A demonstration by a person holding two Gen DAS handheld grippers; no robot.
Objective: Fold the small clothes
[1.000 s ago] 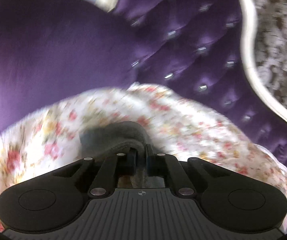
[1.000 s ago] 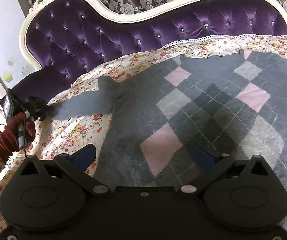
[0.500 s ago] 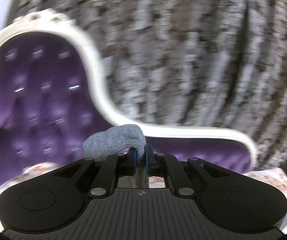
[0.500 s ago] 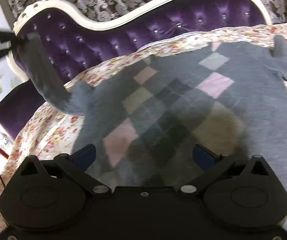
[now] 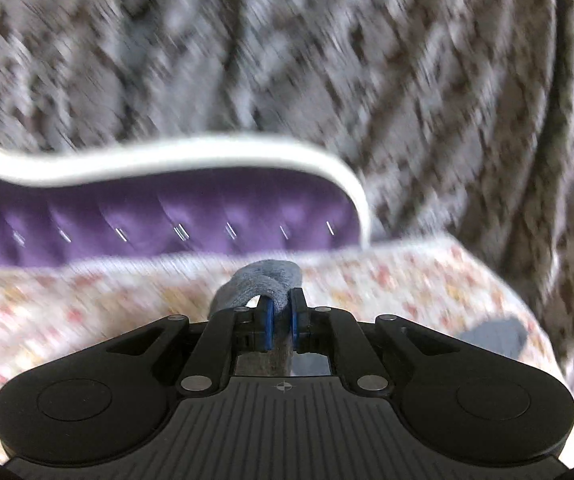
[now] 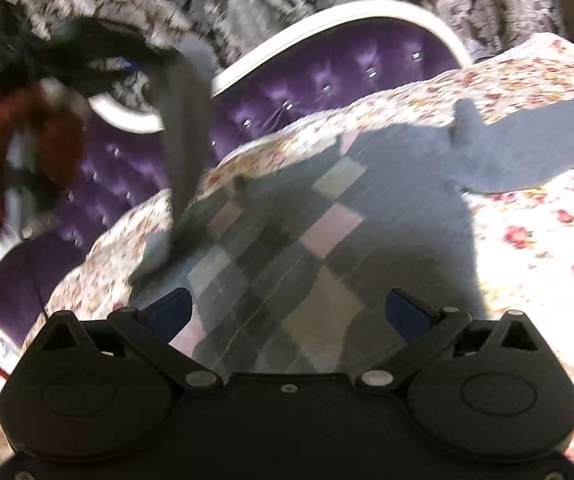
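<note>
A grey sweater (image 6: 387,216) with pink and pale diamond patches lies spread on the floral cover (image 6: 535,240). Its left sleeve (image 6: 185,132) is lifted off the cover and hangs from my left gripper (image 6: 143,66), seen blurred at the upper left of the right wrist view beside a red-gloved hand (image 6: 51,120). In the left wrist view my left gripper (image 5: 281,314) is shut on the grey sleeve cuff (image 5: 263,280). The right sleeve (image 6: 527,140) lies flat. My right gripper (image 6: 287,312) hovers open over the sweater's lower body with nothing between its fingers.
A purple tufted sofa back (image 6: 327,80) with a white frame (image 5: 167,156) rises behind the cover. Patterned grey curtains (image 5: 407,60) hang beyond it. A purple armrest (image 6: 19,280) sits at the left. A grey patch of the sweater (image 5: 491,338) shows on the cover (image 5: 67,312) at the right.
My left gripper has swung up and to the right with the sleeve, lifting it off the cover. The right gripper has drifted right over the sweater and rolled a little, still open.
</note>
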